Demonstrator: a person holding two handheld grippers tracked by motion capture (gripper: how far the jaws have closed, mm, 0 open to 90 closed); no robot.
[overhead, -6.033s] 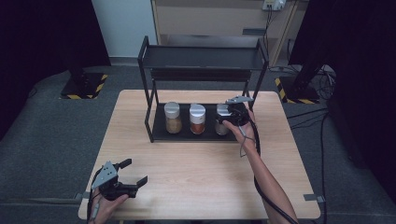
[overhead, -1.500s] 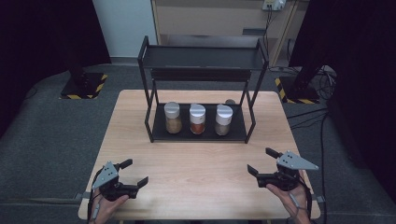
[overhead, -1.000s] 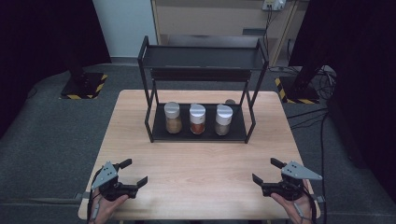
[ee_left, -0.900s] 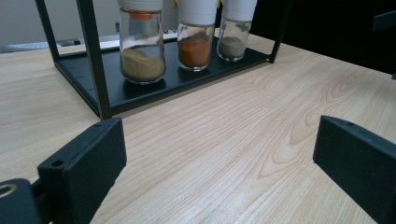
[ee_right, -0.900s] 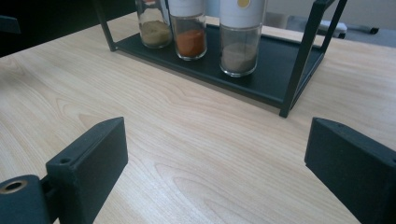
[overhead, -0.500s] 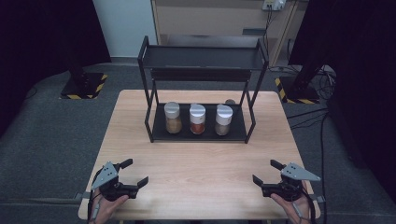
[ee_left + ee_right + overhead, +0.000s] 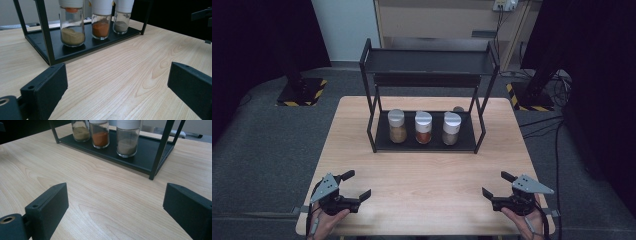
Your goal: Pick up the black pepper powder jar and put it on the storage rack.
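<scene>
3 spice jars (image 7: 423, 128) w/ tan, orange, grey powder on rack (image 7: 427, 142); both grippers' jaws wide.

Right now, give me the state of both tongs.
Left tongs: open, holding nothing, low over the table.
Right tongs: open, holding nothing, low over the table.

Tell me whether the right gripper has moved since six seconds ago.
Yes. The right gripper has come back from the rack to the table's near edge, fingers open.
</scene>
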